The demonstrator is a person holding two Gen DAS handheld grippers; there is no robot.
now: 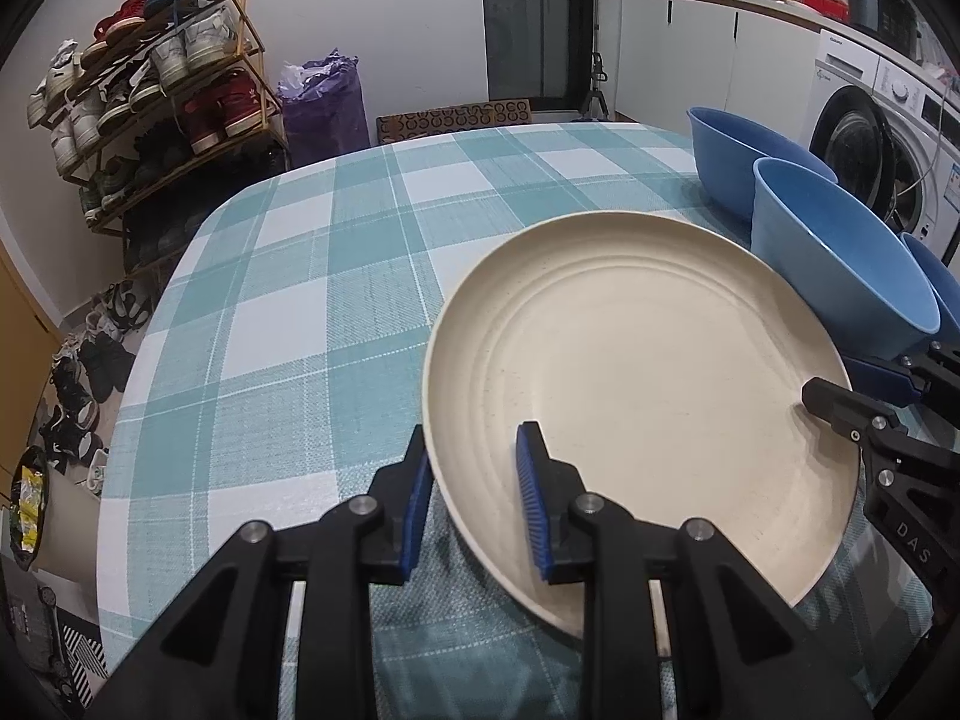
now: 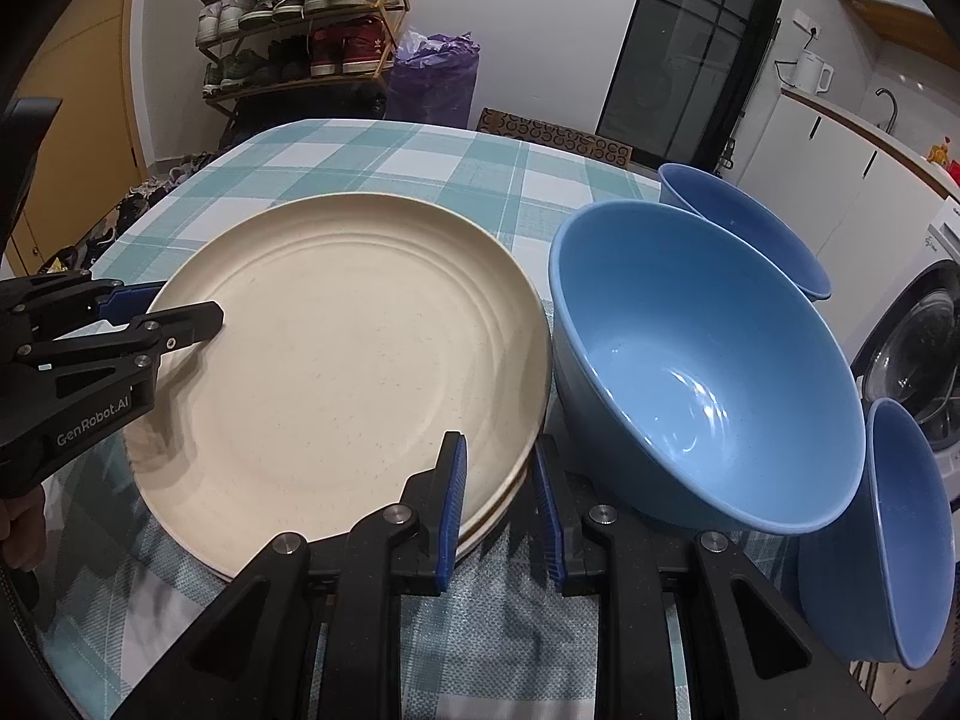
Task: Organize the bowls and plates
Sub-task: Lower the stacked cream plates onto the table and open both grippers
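The round cream plate (image 2: 336, 348) with raised rings lies on the table covered by a teal and white checked cloth (image 1: 288, 276), and it is the widest of the dishes. In the right wrist view a second rim shows under its near edge, so it sits on top of at least one more cream plate (image 2: 489, 525) of the same shape.

Just beside the plates, on their right, stands a large light blue bowl (image 2: 690, 360), upright and open upward; its wall looks to touch the plate rim, but I cannot tell this for sure. Behind it is a second blue bowl (image 2: 744, 228), partly hidden. A third blue bowl (image 2: 900, 540) is at the right edge of the right wrist view, tilted on its side, close against the large one.

The left gripper (image 1: 474, 492) has its fingers apart, one on each side of the left rim of the top plate: one blue pad (image 1: 531, 492) is over the inner surface and the other is outside the rim. They are not pressed on it. The right gripper (image 2: 498, 504) stands the same way at the opposite rim, its fingers apart, with one blue pad (image 2: 453, 498) above the plate and the other between the plates and the large bowl.
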